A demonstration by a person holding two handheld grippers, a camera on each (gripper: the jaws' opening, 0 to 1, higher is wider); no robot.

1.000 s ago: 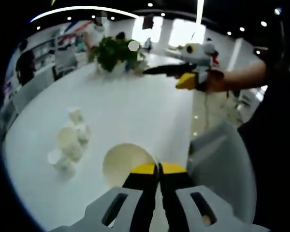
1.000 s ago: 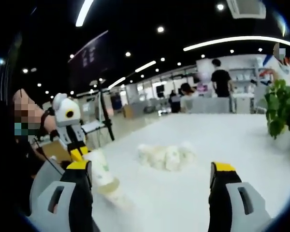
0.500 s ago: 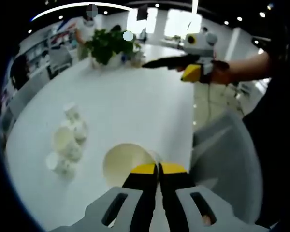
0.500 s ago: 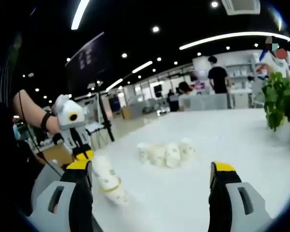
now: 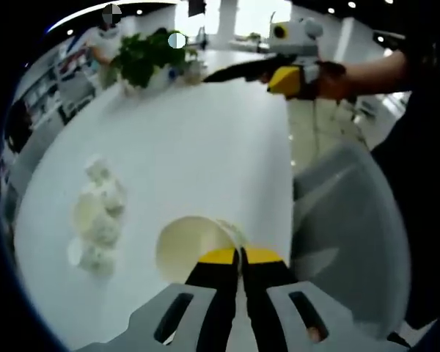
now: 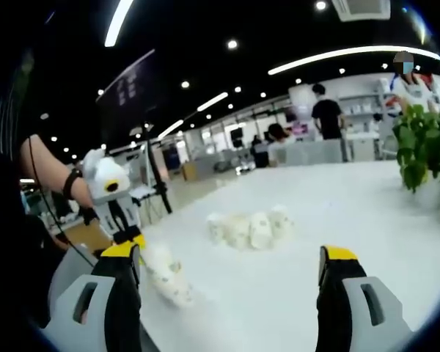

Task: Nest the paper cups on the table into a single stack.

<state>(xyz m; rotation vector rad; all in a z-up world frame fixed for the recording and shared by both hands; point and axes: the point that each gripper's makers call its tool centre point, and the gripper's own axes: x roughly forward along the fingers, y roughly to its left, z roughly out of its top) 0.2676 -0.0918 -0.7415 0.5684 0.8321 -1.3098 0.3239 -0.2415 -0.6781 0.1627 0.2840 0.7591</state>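
Compared with half a second ago, the left gripper view has swung: the plant (image 5: 141, 60) and the right claw (image 5: 231, 72) now sit higher, near the top of the frame, and the cluster of loose cups (image 5: 95, 220) lies a little lower at the left. The left claw (image 5: 240, 257) stays pinched on the rim of a paper cup (image 5: 191, 246) at bottom centre, its open mouth facing the camera. What is inside that cup cannot be made out.

In the right gripper view the right claw (image 6: 231, 257) stands wide with nothing between its jaws. Here the left claw (image 6: 128, 238) shows at the left, held over the table (image 6: 301, 220) edge, with the held cup (image 6: 165, 275) seen from the side and blurred, lower than before. The cluster of cups (image 6: 249, 229) lies at mid-frame, well apart from it. A grey chair (image 5: 345, 220) sits at the right of the left gripper view.
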